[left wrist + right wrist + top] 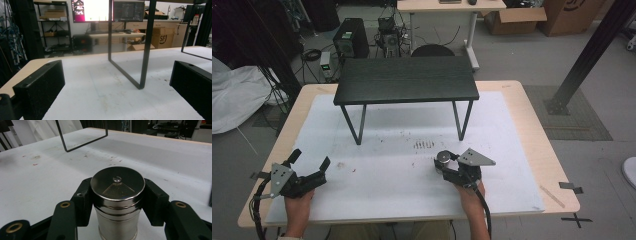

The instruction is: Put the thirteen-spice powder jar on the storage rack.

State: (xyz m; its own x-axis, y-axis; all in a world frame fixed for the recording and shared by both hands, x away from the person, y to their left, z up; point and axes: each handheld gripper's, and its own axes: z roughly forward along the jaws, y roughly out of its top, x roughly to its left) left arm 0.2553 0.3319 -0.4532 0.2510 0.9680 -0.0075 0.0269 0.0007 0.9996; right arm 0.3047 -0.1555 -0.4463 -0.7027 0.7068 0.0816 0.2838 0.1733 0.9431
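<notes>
Right gripper view shows the right gripper (pixel 117 205) clenched on the steel canister (pixel 117 202) standing on the bench's white mat (pixel 37 182), at 5 o'clock from the black stand (pixel 406 80); smooth walls could slip or tip when lifted, while the left gripper (pixel 309 162) hangs released.

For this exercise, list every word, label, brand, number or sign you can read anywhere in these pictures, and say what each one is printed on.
"SF": on the cardboard box under the far desk, left gripper view; it may be part of a longer mark.
Left monitor: pictures and text on screen, too small to read.
Right monitor: dark screen with text, too blurred to read.
Cardboard box at the top of the high view: dark mark, cut off, unreadable.
Metal canister: no lettering.
</notes>
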